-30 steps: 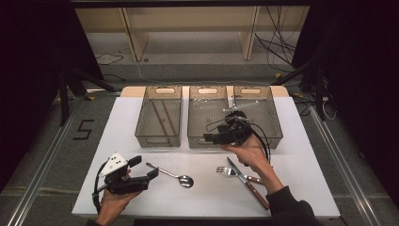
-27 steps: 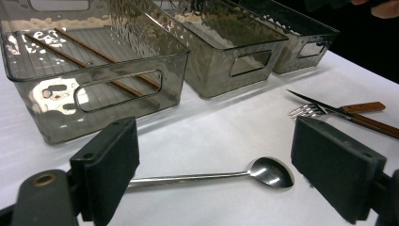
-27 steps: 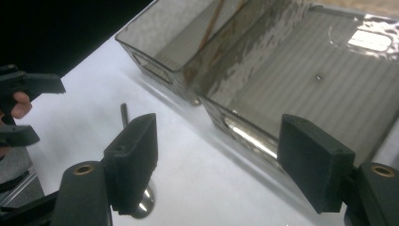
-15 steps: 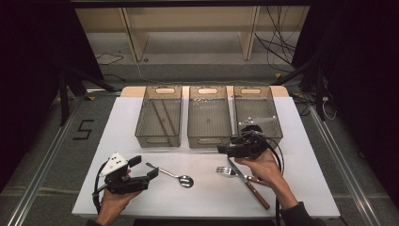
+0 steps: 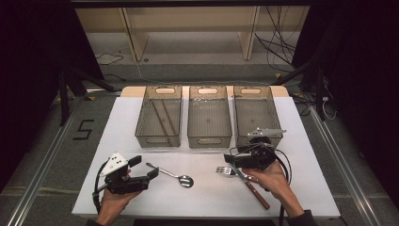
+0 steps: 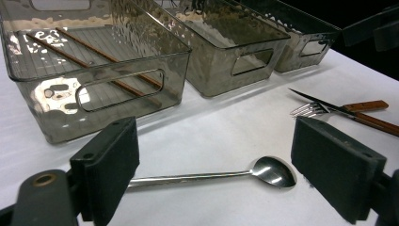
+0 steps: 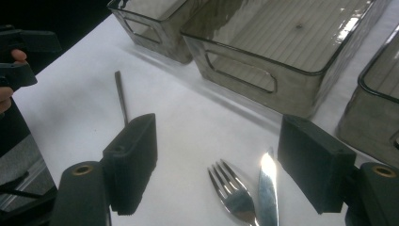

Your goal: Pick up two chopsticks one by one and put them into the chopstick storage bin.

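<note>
3 smoky clear bins stand in a row on the white table [image 5: 207, 197], all beyond both claws. The left bin [image 5: 159, 115] holds 2 brown chopsticks [image 5: 164, 117] lying lengthwise along its floor; it is the bin straight ahead of the left gripper [image 5: 143, 176], and in the left gripper view the sticks show through its front wall. The middle bin [image 5: 209, 115] shows nothing but reflections and a small speck on its ribbed floor. The right bin [image 5: 256, 113] stands just behind the right gripper [image 5: 230, 159]; its contents cannot be made out.

The left gripper rests low near the table's front edge with its jaws spread wide and nothing between them. The spoon [image 6: 226, 175] lies flat just ahead of it, handle toward the near pad, bowl toward the far one, untouched.

The right gripper hovers over the fork [image 7: 233, 193] and the knife [image 7: 267, 190], jaws wide apart and gripping nothing. The 2 pieces lie side by side directly under and between its pads, tines and blade tip pointing toward the bins. In the high view the wooden handle [image 5: 258, 194] runs back under the hand [image 5: 275, 181]. The spoon lies off to that claw's left, well apart from the fork, with open tabletop between claws and bins.
</note>
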`<state>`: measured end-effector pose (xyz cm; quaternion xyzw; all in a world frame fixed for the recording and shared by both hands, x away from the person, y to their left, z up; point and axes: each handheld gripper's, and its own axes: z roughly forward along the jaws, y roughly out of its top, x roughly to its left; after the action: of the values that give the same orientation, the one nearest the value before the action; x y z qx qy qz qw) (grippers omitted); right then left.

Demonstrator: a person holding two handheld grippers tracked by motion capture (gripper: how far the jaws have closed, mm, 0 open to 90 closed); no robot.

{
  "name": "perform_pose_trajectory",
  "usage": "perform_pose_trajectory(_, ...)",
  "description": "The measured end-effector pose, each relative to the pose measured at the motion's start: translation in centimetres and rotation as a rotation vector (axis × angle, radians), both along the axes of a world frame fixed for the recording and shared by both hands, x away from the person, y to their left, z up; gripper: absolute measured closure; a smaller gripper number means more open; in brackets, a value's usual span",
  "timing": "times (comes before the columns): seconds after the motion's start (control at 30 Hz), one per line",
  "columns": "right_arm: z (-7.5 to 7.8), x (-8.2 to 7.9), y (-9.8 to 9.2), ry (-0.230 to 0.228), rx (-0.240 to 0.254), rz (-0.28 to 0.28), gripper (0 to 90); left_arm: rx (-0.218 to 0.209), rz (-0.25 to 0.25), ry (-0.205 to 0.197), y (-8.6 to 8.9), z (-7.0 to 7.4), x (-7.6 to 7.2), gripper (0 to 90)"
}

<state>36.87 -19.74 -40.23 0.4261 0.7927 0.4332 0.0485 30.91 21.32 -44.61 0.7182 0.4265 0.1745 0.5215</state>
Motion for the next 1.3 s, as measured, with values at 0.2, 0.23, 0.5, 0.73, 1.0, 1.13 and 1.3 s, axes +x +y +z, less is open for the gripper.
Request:
perform_pose_trajectory(0.2, -0.3, -1.4, -0.9, -0.031, 0.025, -0.011, 29.3, -0.002, 0.003, 0.000, 0.2, 0.1, 0.2, 15.5)
perform_pose_trajectory(0.23, -0.4, -1.6, -1.1, -0.038, 0.031, -0.013, 29.3, -0.004, 0.006, 0.001, 0.2, 0.1, 0.2, 15.4)
perform_pose_trajectory(0.5, -1.3, -3.0, -2.4, -0.064, 0.059, -0.033, 29.3, -0.005, -0.004, 0.013, 0.1, 0.4, 0.6, 15.5)
perform_pose_trajectory(0.73, -1.8, -4.0, -3.3, -0.086, 0.080, -0.048, 28.1, 0.014, -0.014, 0.023, -0.1, 0.7, 1.5, 15.5)
perform_pose_trajectory(1.0, -2.1, -4.8, -4.3, -0.113, 0.104, -0.074, 27.3, 0.032, -0.015, 0.038, -0.1, 0.9, 2.7, 15.5)
perform_pose_trajectory(1.13, -2.3, -5.2, -4.5, -0.121, 0.106, -0.082, 26.7, 0.038, -0.021, 0.050, -0.2, 0.9, 3.2, 15.5)
perform_pose_trajectory(1.3, -2.7, -5.8, -4.7, -0.133, 0.107, -0.085, 25.8, 0.048, -0.024, 0.063, -0.3, 0.9, 3.9, 15.5)
